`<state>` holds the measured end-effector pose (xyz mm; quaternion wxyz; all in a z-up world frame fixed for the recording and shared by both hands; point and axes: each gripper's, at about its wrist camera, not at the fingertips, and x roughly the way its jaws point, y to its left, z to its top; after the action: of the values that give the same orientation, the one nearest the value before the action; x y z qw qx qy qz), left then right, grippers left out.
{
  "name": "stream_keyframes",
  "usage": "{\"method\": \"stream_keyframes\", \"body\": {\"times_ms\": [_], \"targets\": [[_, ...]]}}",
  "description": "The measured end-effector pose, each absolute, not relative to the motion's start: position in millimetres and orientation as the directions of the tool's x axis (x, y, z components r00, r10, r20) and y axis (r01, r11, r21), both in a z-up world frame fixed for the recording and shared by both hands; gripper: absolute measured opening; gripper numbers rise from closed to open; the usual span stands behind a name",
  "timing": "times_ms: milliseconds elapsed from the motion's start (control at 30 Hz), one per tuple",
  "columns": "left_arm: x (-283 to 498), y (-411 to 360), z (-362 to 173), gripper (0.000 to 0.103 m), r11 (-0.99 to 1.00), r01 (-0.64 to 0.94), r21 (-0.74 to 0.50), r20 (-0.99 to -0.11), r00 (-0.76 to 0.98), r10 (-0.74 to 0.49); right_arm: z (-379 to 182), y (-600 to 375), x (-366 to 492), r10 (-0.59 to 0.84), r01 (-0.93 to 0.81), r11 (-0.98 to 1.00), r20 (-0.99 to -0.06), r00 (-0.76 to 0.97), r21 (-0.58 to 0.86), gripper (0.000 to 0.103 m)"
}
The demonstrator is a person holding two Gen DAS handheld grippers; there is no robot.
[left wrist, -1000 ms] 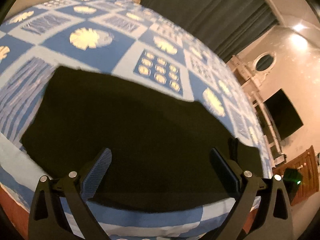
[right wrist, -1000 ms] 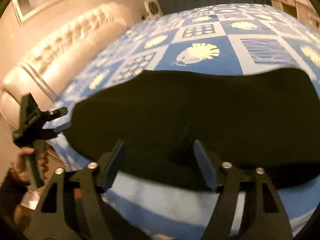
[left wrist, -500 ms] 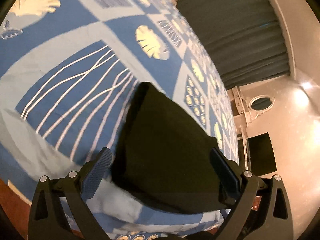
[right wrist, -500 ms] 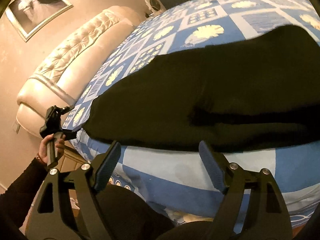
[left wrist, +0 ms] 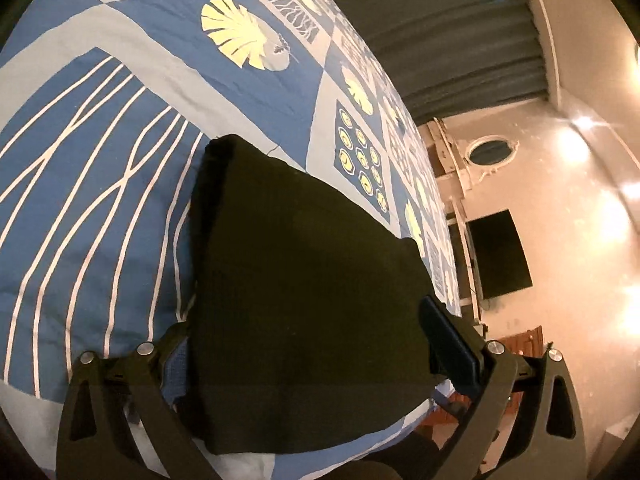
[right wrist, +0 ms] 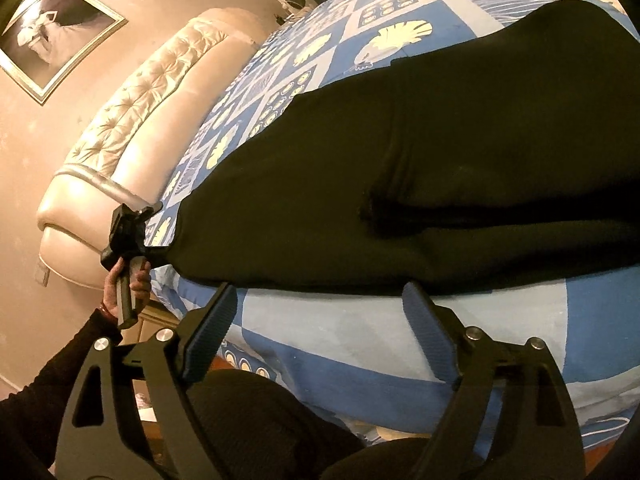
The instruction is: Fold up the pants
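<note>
Black pants [left wrist: 300, 260] lie flat along the near edge of a blue patterned bedspread [left wrist: 100, 160]. In the left wrist view their narrow end sits between the wide-apart jaws of my left gripper [left wrist: 304, 316]; the cloth covers part of the left finger, and the right finger [left wrist: 448, 344] rests at the cloth's edge. The right wrist view shows the pants [right wrist: 440, 160] stretching right, with the left gripper [right wrist: 132, 232] in a hand at their left end. My right gripper [right wrist: 318, 292] is opening, nothing between its fingers, its tips just short of the pants' near edge.
A padded cream headboard [right wrist: 152, 92] and a framed picture [right wrist: 56, 32] stand left of the bed. Dark curtains [left wrist: 440, 32], an oval mirror [left wrist: 492, 150] and a dark screen [left wrist: 500, 252] line the far wall. The person's dark-clad legs [right wrist: 260, 420] are under the right gripper.
The left gripper swung from over the pants' middle to their end and sank until the cloth lay between its jaws. The right gripper drew back off the pants' edge and its jaws widened.
</note>
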<state>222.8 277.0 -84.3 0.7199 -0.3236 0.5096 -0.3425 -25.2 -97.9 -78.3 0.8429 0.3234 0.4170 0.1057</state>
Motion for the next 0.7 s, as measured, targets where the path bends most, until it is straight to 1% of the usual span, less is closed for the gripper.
{"method": "stream_keyframes", "body": {"times_ms": [100,167,200,233,267,300,367,467,533,700], "targets": [[222,283,-85,0.097,0.517,0.182,-0.836,-0.472,0.240,-0.848,-80,-99,-26,0.454,0.096,0.760,-0.631,0.629,0.643,0.085],[222,281,-84,0.096,0.521,0.191,-0.832,-0.474,0.244,-0.846,-81,-100,-25,0.459,0.102,0.752,-0.628,0.629,0.652,0.086],[221,279,-83,0.086,0.544,0.197,-0.816,-0.495,0.247,-0.833,-82,-100,-25,0.460,0.104,0.749,-0.627,0.629,0.654,0.086],[221,275,-84,0.073,0.571,0.198,-0.796,-0.525,0.243,-0.816,-82,-102,-24,0.461,0.105,0.748,-0.627,0.628,0.656,0.086],[221,273,-89,0.034,0.594,0.190,-0.781,-0.554,0.226,-0.801,-82,-102,-24,0.459,0.106,0.749,-0.627,0.629,0.654,0.086],[222,272,-98,0.021,0.610,0.146,-0.779,-0.581,0.198,-0.789,-81,-102,-22,0.459,0.106,0.750,-0.628,0.628,0.653,0.086],[221,275,-106,0.019,0.585,0.102,-0.805,-0.557,0.208,-0.804,-81,-101,-22,0.459,0.107,0.749,-0.629,0.628,0.653,0.086],[217,273,-100,0.018,0.604,0.116,-0.788,-0.570,0.230,-0.789,-81,-102,-22,0.458,0.106,0.751,-0.629,0.627,0.652,0.086],[216,271,-92,0.017,0.600,0.118,-0.792,-0.562,0.243,-0.790,-81,-102,-22,0.460,0.106,0.749,-0.628,0.628,0.654,0.086],[206,262,-49,0.016,0.546,0.185,-0.817,-0.487,0.283,-0.826,-82,-104,-24,0.466,0.106,0.739,-0.617,0.634,0.666,0.086]]}}
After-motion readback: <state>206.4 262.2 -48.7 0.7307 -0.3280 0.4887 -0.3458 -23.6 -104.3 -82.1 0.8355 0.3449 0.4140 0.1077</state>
